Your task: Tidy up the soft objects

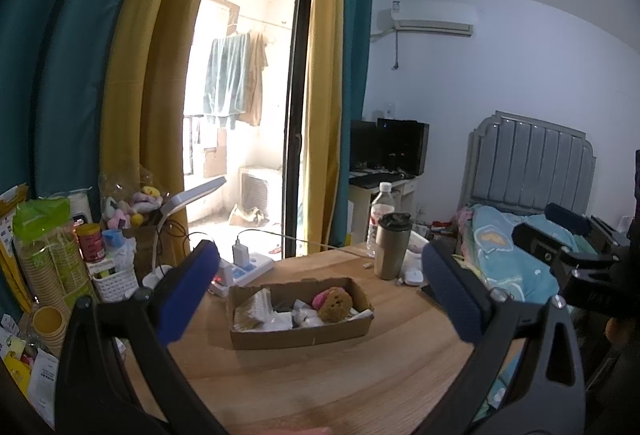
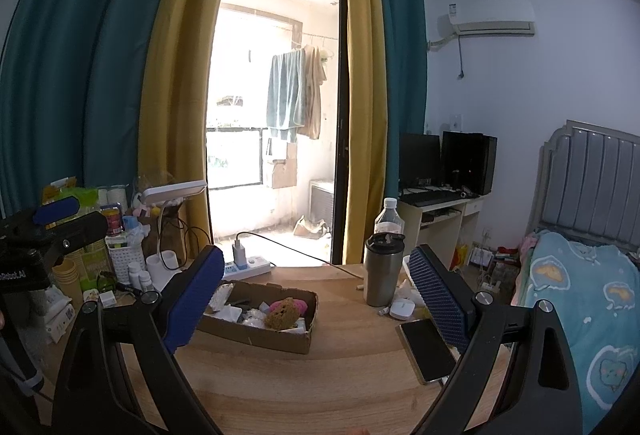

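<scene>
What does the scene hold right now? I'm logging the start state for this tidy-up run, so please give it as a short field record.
surface: wooden table
container: open cardboard box, mid-table
soft items in box: brown sponge beside a pink sponge, among white packets
left gripper: open, empty, held back from the box
right gripper: open, empty, held back from the box
nearby: steel tumbler, water bottle, smartphone, power strip
</scene>
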A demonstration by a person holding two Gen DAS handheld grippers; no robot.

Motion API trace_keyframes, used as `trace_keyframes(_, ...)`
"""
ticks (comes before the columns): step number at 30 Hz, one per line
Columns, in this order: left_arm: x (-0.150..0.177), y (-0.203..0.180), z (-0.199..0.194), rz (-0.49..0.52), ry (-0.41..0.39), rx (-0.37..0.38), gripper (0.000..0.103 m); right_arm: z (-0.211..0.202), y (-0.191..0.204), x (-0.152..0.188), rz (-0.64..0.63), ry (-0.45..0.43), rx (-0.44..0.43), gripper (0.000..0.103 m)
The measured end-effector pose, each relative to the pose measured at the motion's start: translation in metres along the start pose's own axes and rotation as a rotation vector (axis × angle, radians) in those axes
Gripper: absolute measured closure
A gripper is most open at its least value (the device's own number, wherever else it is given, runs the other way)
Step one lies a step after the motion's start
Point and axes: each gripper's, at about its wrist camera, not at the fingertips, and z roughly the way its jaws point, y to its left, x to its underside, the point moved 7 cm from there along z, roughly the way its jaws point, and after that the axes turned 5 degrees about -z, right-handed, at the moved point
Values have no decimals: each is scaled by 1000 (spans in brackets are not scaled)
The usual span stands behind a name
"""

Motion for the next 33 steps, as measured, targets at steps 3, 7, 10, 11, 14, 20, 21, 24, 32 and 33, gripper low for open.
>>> trace_keyframes(3,0,0,0,4,0,3,1,0,0,0,1,0,1,7)
trace_keyframes(7,1,0,1,8,4,1,1,0,1,3,2,4,1,7)
trace_keyframes(10,2,-2,2,8,7,3,1,0,1,2,2,4,1,7)
trace_keyframes(11,2,-2,3,9,7,3,1,0,1,3,2,5,1,7)
trace_keyframes(14,2,-2,3,8,8,3,1,0,1,4,2,5,1,7)
trace_keyframes(20,4,-3,3,9,12,4,1,1,1,5,2,7,2,7)
trace_keyframes(21,4,-3,3,10,12,4,1,0,2,5,2,7,1,7)
trace_keyframes(24,5,-3,3,9,12,4,1,0,1,5,2,7,2,7)
trace_keyframes(32,8,-4,5,8,19,9,1,4,2,15,6,18,1,7)
trace_keyframes(33,10,-4,6,4,21,12,1,6,2,19,9,25,-1,7)
